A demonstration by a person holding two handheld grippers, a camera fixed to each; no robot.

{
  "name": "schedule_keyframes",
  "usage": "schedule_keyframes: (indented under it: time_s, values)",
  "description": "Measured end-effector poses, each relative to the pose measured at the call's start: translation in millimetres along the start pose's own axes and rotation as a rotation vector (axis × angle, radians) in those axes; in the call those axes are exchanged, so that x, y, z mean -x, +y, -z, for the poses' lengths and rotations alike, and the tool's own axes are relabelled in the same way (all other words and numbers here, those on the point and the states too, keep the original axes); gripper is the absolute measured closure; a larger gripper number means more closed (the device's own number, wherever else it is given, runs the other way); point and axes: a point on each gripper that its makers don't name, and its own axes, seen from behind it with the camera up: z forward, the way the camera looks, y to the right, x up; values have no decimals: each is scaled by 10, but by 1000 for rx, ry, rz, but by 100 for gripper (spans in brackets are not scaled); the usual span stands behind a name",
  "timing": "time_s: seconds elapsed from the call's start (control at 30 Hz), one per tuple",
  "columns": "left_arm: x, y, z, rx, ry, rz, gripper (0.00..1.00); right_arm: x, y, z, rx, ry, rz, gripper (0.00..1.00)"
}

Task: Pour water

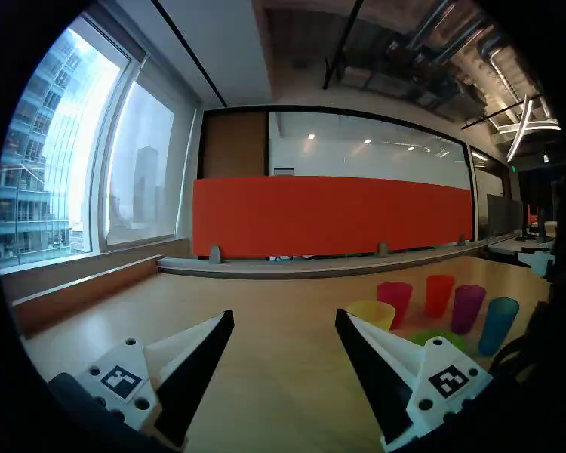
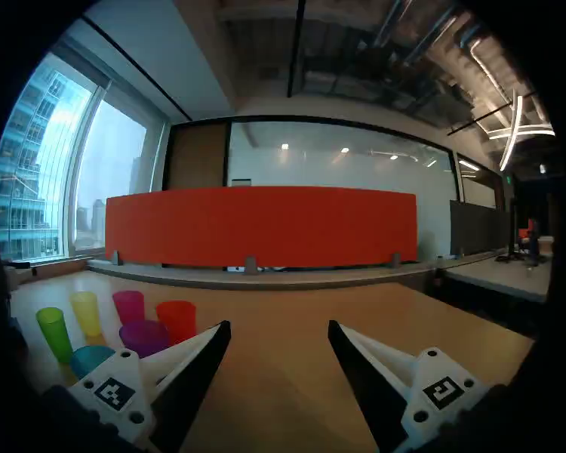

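Several coloured plastic cups stand in a cluster on the wooden table (image 1: 207,294). In the left gripper view they are to the right: a yellow cup (image 1: 370,313), a red cup (image 1: 395,296), an orange cup (image 1: 439,293), a purple cup (image 1: 468,306), a blue cup (image 1: 499,325) and a low green one (image 1: 438,337). My left gripper (image 1: 283,317) is open over bare table, holding nothing. In the right gripper view the cups are to the left: green (image 2: 54,332), yellow (image 2: 86,312), magenta (image 2: 129,306), red (image 2: 176,317), purple (image 2: 145,336) and teal (image 2: 93,359). My right gripper (image 2: 278,326) is open with nothing between its fingers.
A red partition (image 1: 328,215) runs along the table's far edge. Large windows (image 1: 64,174) line the left wall. Another desk (image 2: 502,275) with equipment stands off to the right. Bare table top (image 2: 298,302) lies ahead of both grippers.
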Motion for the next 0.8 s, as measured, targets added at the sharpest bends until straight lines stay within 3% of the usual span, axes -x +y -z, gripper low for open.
schedule_keyframes:
  time_s: [0.47,0.6,0.8]
  values:
    - [-27,-87,30,-22,-18,-24,0,52,19,32,11,-32,3,0]
    - [-225,-94,44,-13,-6,-44,0,-45,13,50,6,-53,9,0]
    - [-577,-87,18,14,-25,-36,0,-451,-3,44,-12,-42,5,0]
